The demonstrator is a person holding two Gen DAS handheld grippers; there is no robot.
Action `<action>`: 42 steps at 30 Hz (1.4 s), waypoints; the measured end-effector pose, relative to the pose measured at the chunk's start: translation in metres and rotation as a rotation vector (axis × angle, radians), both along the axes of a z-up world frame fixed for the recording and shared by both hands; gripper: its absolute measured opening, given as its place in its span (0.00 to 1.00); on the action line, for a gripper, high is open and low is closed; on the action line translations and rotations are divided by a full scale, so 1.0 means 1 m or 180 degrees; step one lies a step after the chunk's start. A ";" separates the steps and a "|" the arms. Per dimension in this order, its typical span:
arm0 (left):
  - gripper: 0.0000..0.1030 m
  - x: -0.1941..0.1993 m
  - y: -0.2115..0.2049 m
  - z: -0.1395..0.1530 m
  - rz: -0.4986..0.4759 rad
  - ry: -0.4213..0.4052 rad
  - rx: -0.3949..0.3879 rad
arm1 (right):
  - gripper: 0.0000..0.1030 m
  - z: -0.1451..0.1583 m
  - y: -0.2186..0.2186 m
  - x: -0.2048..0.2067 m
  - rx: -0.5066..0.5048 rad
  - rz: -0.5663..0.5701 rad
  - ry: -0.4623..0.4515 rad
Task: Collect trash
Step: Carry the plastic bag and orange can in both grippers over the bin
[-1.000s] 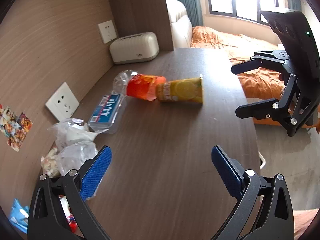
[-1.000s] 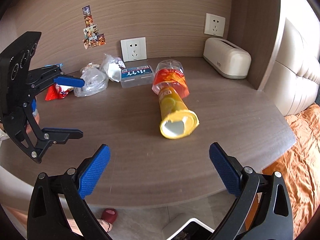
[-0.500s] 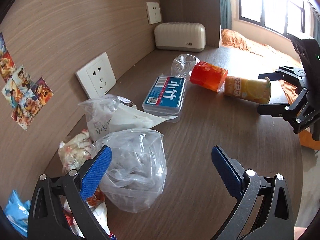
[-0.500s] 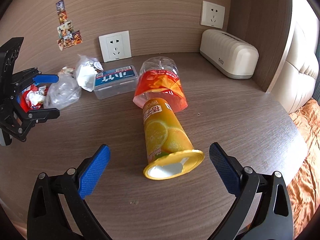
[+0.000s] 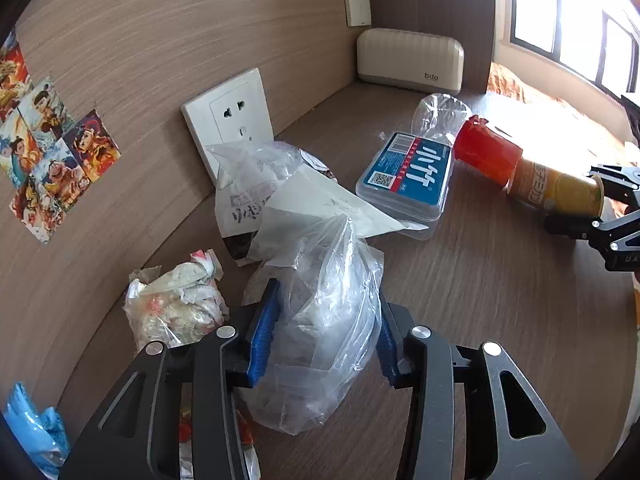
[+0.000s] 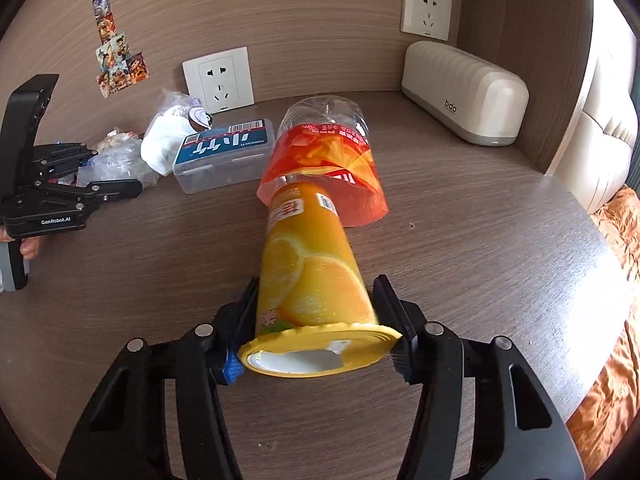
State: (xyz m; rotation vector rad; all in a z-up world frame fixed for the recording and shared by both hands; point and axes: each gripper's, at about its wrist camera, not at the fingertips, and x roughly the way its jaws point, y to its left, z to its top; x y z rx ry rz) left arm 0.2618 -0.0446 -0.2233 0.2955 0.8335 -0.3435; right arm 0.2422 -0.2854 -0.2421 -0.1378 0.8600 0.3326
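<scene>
My left gripper [image 5: 322,332] is shut on a crumpled clear plastic bag [image 5: 320,320] lying on the wooden desk [image 5: 500,320]. My right gripper [image 6: 316,320] is shut on a yellow lemon-print can [image 6: 316,280] lying on its side, open end toward the camera. Behind the can lies a clear bottle with an orange label [image 6: 328,160]. A clear box with a blue label [image 6: 224,152] sits left of it. A white paper bag [image 5: 272,196], a wad of crumpled wrappers [image 5: 176,308] and a blue wrapper [image 5: 32,432] lie by the wall.
A cream ribbed box marked bdo [image 6: 464,92] stands at the desk's back right corner. Wall sockets [image 6: 218,78] and stickers [image 6: 116,60] are on the wood wall. An orange bedspread [image 6: 612,352] lies beyond the desk's right edge.
Both grippers moved forward and closed: the left on the clear plastic bag, the right on the yellow can. Half a second ago both were open.
</scene>
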 end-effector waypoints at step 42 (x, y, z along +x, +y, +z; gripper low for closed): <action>0.37 -0.253 -0.392 -0.061 -0.3473 0.0603 0.0125 | 0.54 -0.029 -0.251 -0.263 -0.0231 -0.0602 0.0694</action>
